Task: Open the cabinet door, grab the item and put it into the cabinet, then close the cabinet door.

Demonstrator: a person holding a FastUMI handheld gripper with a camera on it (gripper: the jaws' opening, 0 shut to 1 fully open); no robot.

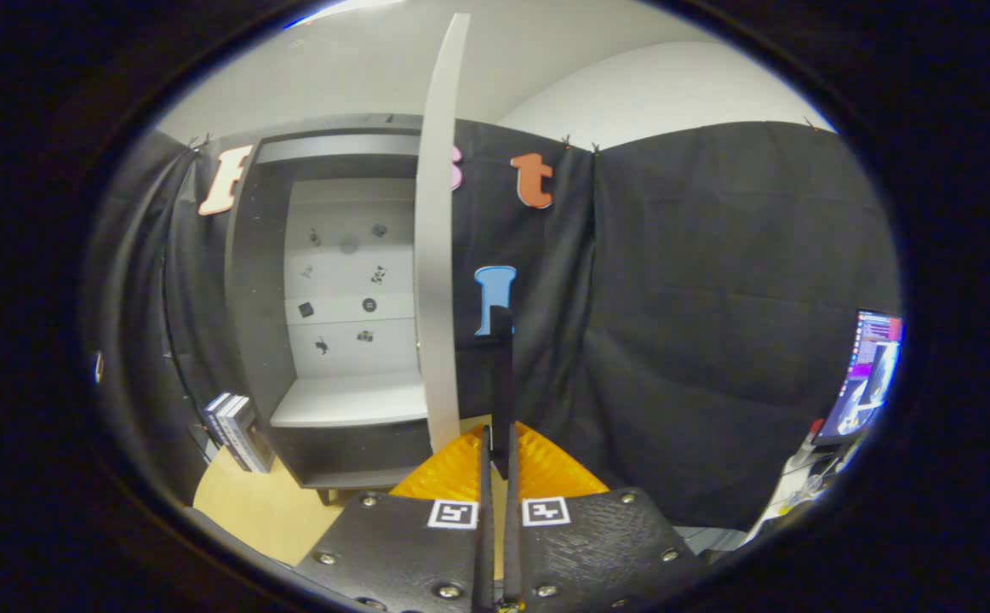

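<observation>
The dark cabinet [256, 281] stands open ahead and to the left of the fingers, showing a white back wall and a bare white shelf [350, 400]. Its white door [435, 255] is swung out and seen edge-on, just left of and beyond the fingertips. My gripper [499, 438] has its orange fingers [448, 477] pressed together on a thin black flat item [501, 375]. The item stands upright and edge-on, rising above the fingertips. What kind of object it is cannot be told.
A few books [235, 430] lean against the cabinet's left side on the light wooden table [256, 511]. A lit monitor [869, 375] stands far right. Black cloth walls close the booth behind and to the right.
</observation>
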